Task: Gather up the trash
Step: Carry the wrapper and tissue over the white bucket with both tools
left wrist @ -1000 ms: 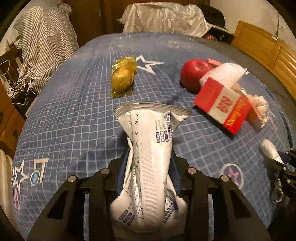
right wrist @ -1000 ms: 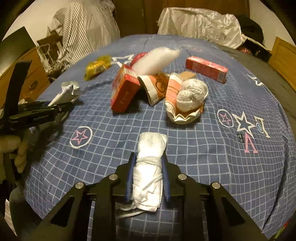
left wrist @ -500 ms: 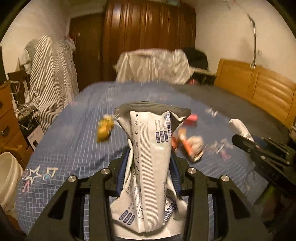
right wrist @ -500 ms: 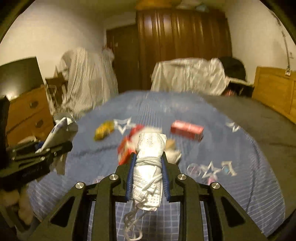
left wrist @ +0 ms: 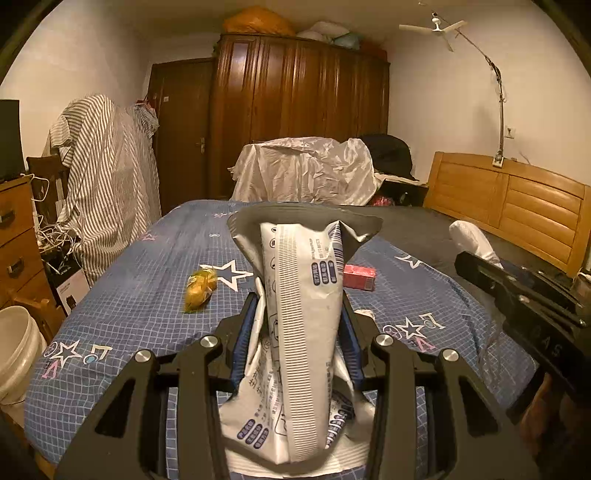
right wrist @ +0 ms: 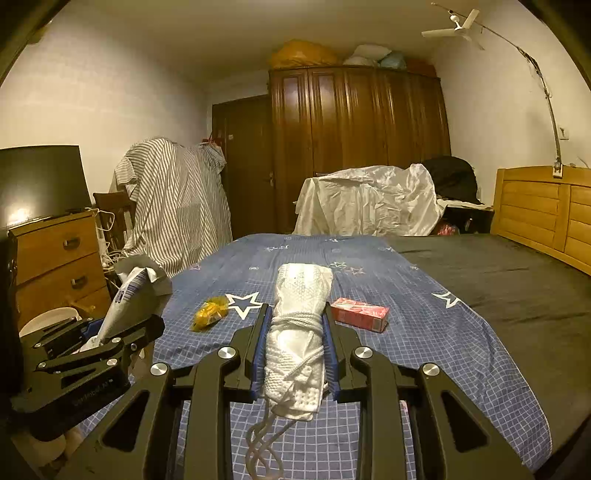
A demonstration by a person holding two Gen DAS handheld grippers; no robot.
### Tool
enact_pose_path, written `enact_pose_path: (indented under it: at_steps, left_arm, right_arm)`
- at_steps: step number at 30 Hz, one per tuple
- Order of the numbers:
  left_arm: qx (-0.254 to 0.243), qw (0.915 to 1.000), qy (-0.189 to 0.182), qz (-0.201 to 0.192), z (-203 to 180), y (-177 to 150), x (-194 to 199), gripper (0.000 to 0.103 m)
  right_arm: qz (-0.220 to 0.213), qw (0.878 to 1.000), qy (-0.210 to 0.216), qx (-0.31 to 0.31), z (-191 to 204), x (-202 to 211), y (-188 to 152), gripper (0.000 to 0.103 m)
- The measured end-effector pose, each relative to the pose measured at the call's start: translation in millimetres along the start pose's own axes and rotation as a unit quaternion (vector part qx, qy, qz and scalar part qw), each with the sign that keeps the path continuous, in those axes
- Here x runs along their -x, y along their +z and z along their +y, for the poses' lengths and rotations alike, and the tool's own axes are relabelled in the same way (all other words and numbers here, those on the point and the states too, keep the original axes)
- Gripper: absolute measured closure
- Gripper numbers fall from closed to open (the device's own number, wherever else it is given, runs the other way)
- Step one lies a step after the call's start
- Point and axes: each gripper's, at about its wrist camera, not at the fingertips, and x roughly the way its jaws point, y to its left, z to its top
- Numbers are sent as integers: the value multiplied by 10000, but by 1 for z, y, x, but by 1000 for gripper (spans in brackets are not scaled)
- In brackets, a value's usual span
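The left gripper (left wrist: 299, 332) is clamping an empty crumpled white foil pouch (left wrist: 303, 332) and the right gripper (right wrist: 295, 347) a rope-tied white cloth bundle (right wrist: 297, 332), both hovering above the blue checked bedspread (right wrist: 424, 332).

Two hand-held grippers: the left hand-held gripper (left wrist: 299, 325) and the right hand-held gripper (right wrist: 295, 343). One silver-white foil wrapper (left wrist: 306, 314), clamped in the left. One white mesh bundle (right wrist: 297, 332) tied with cord, clamped in the right. On the one bed (right wrist: 369, 258) lie one yellow wrapper (right wrist: 210, 313) and one red carton (right wrist: 360, 314). One white bucket (left wrist: 16, 350) stands beside the bed. One dark wooden wardrobe (right wrist: 358, 147), one ceiling fan (right wrist: 456, 27), one wooden dresser (right wrist: 55, 258).
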Motion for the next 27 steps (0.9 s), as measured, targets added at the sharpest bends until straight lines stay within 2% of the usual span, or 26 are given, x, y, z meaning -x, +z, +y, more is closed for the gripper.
enact_pose_path:
  at_steps: [8,13,20,27]
  left_arm:
    - [4,10000,-46,-53,3,6,3,63]
    - [108,9999,84,-33,20,9,4,63]
    - [302,9974,656,-27,80,17,13,63]
    - [583,9898,1299,-28,155,27,33,63]
  right_arm:
    - [7,10000,23,19,6,3,6,76]
    - [38,9999,144,26,16,-6,11,76]
    - [33,9974,676,229,69,-35,29,76]
    - [88,9900,1340,425,150,-69,49,76]
